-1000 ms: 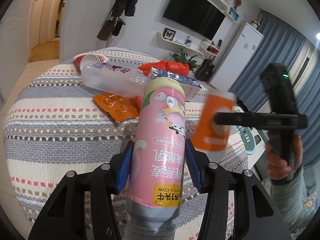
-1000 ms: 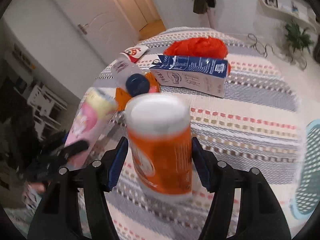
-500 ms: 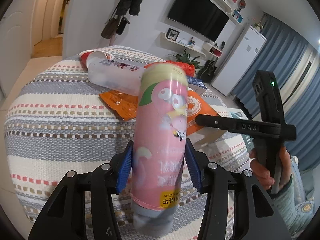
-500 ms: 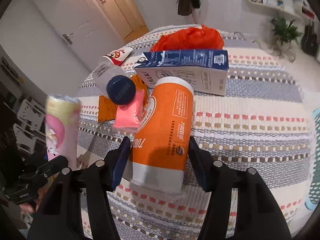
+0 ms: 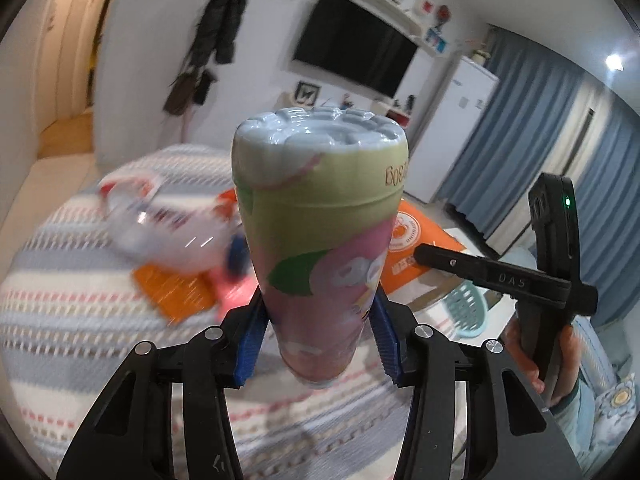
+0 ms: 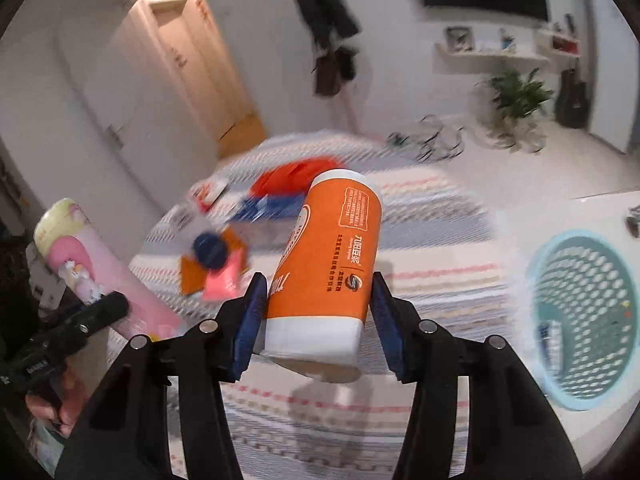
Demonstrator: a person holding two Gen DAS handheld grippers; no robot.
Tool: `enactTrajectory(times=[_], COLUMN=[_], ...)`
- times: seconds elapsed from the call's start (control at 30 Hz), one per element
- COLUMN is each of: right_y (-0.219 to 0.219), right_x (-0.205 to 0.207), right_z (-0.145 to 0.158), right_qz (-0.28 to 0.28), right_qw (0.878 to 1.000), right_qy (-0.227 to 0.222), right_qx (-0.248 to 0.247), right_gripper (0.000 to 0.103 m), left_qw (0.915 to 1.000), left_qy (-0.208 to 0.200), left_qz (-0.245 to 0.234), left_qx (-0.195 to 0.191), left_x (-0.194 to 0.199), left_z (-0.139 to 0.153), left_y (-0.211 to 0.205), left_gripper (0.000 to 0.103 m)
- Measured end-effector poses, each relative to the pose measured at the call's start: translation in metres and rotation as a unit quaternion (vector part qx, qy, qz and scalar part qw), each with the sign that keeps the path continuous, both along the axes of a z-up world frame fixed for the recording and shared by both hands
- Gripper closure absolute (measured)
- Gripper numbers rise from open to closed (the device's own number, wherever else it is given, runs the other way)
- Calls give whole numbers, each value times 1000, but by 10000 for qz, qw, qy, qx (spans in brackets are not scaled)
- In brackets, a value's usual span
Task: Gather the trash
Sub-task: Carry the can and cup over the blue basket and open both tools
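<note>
Orange soy-milk cup (image 6: 332,264) and pink yogurt bottle (image 5: 320,248), each clamped in closed jaws, now lifted off the bed (image 6: 420,240), ready for the basket (image 6: 584,320).

White walls carry a dark television (image 5: 352,62) and shelves; blue curtains (image 5: 532,152) beside a white fridge (image 5: 460,128)

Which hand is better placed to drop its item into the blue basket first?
Right. The right gripper, holding the orange cup, has the basket close on its right; the left gripper with the pink bottle is farther.
</note>
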State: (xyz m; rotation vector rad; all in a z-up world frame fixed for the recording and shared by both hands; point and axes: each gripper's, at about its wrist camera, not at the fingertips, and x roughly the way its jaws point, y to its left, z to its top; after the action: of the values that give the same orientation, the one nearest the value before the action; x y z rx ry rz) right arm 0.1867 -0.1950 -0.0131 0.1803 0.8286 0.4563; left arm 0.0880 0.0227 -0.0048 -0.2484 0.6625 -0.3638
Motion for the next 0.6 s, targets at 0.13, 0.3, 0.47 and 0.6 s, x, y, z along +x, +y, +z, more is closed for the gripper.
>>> enactTrajectory(times=[0.13,0.3,0.47,0.6], right_y=[-53,-113,-173,-204], right_x=[0,2,8,13], right_z=[14,16,-4,-32], right_qz=[-598,-1304,-2046,-2434], right_qw=[9978,9904,9774,9687], right_qy=[-287,-436,-351,-133], right_qx=[-8,-151,-403,-477], right_gripper=[54,54,54,54], left_qw=[9993,9961,9885,9804], left_qy=[-225,-304,3,383], left_qz=[-296,-819,-1497,-1906], left_qx=[88,126,216,330], left_x=[19,51,87,109], left_z=[21,36,22,-5], left_y=[-40,-103,-181,-236], left_gripper=[57,57,57,57])
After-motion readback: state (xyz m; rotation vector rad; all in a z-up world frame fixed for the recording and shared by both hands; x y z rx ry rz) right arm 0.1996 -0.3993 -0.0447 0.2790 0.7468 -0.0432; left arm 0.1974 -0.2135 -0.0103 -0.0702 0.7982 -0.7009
